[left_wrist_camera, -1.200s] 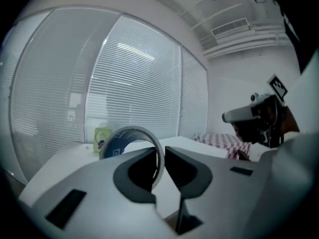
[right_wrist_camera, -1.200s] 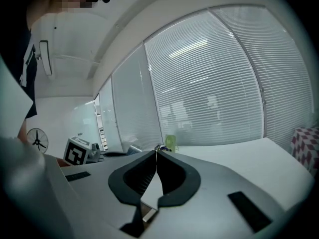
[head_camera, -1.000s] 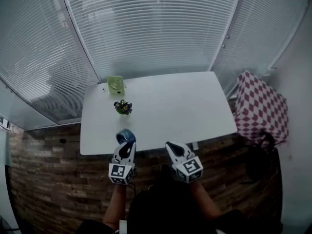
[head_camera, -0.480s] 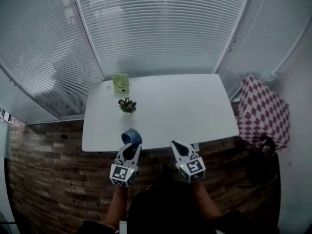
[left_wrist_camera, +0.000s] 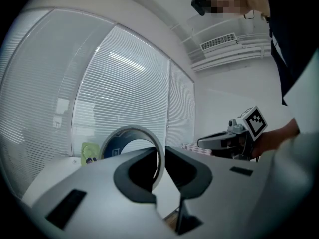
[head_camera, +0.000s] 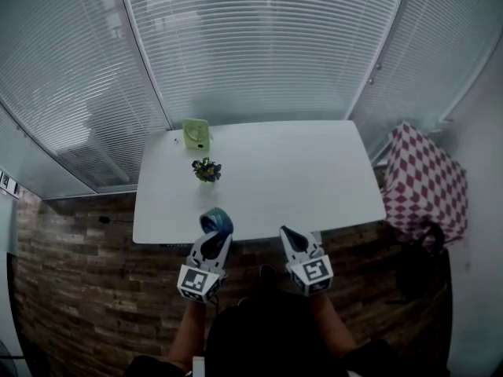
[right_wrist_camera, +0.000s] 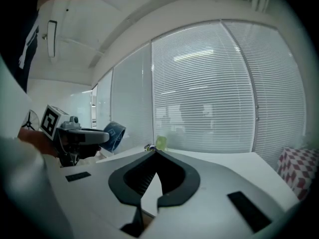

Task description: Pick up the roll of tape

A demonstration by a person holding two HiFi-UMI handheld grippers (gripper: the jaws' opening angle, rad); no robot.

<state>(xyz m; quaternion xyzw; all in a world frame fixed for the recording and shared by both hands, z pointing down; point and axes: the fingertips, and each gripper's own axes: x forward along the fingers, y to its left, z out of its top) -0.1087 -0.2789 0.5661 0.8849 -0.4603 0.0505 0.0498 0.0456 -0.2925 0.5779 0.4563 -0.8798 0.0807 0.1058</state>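
The roll of tape, a grey ring with a blue inner face, hangs over the front edge of the white table. My left gripper is shut on its rim. In the left gripper view the roll stands upright between the dark pads, clear of the table. My right gripper is beside it at the table's front edge, shut and with nothing in it. In the right gripper view its jaws meet at the tips, and the roll shows at the left.
A green box-like thing and a small pot of flowers stand at the table's back left. A red and white checked cloth covers something to the right of the table. Window blinds run behind it.
My left gripper has risen a little with the tape roll in its jaws. The right gripper has hardly moved.
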